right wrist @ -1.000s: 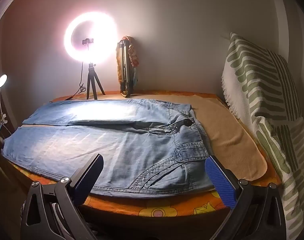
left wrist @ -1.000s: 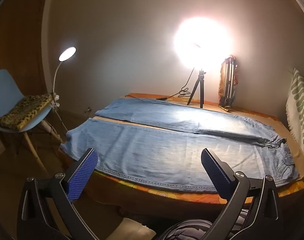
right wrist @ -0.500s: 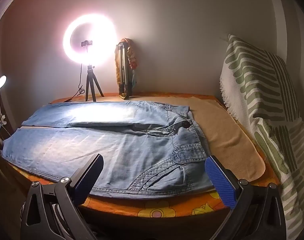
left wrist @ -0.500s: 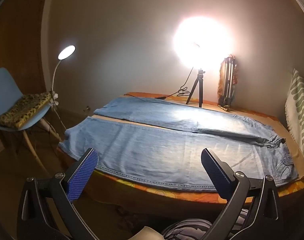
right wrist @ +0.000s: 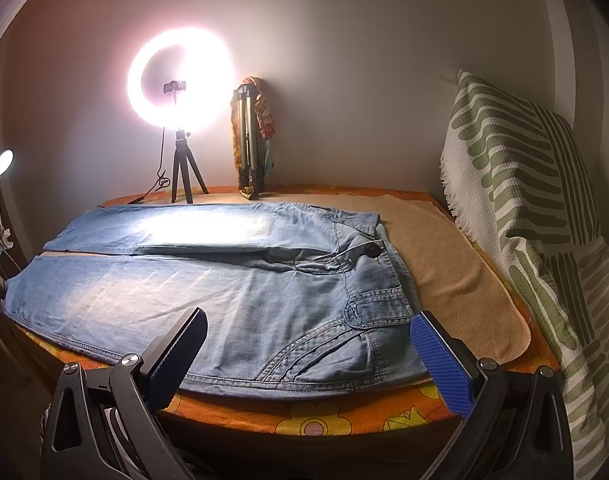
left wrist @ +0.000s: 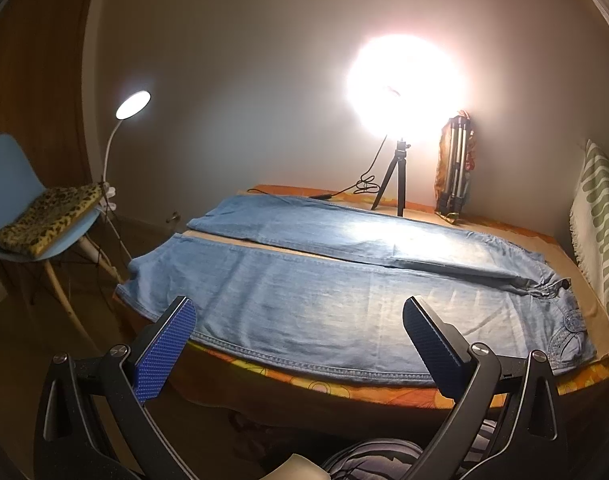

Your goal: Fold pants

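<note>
faded denim pants [left wrist: 344, 292] lie flat on the tabletop [right wrist: 312, 412], legs apart, just ahead of both sets of jaws. left gripper [left wrist: 300, 344] and right gripper [right wrist: 308, 356] hang wide apart, empty. i'd pinch the near hem and waistband evenly, then lift together.

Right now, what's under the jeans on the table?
Under the jeans lies a tan cloth, showing past the waistband and between the legs. Beneath that is an orange floral cover. How far the cloth reaches under the denim is hidden.
</note>
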Demonstrator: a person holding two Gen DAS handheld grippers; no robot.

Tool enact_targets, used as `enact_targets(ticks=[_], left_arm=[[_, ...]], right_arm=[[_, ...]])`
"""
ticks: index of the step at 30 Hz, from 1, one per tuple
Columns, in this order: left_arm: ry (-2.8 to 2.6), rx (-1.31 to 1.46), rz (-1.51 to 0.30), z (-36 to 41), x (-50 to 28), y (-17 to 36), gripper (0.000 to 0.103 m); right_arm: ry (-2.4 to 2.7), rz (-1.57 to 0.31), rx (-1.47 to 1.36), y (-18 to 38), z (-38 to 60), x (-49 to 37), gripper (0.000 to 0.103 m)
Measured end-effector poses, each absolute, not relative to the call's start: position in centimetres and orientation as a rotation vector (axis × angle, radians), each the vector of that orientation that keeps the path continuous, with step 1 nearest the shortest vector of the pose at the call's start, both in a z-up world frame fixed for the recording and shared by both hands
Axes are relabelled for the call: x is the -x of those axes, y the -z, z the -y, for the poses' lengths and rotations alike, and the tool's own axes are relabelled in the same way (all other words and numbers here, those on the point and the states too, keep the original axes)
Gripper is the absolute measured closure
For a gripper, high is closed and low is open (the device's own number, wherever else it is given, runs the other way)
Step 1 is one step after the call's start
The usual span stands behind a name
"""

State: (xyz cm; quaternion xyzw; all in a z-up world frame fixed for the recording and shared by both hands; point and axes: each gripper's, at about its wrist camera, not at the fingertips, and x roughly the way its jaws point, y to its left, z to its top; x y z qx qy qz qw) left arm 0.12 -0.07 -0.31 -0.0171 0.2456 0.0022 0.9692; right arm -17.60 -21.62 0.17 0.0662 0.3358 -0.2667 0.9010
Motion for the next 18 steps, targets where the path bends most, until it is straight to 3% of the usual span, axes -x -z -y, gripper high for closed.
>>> enact_targets(ticks=[18], left_arm=[[0.001,0.027,-0.494,0.32,-0.03,0.19,0.000]], right_arm=[[0.551,-0.701,-0.141,-0.14,21.56,17.31,0.000]])
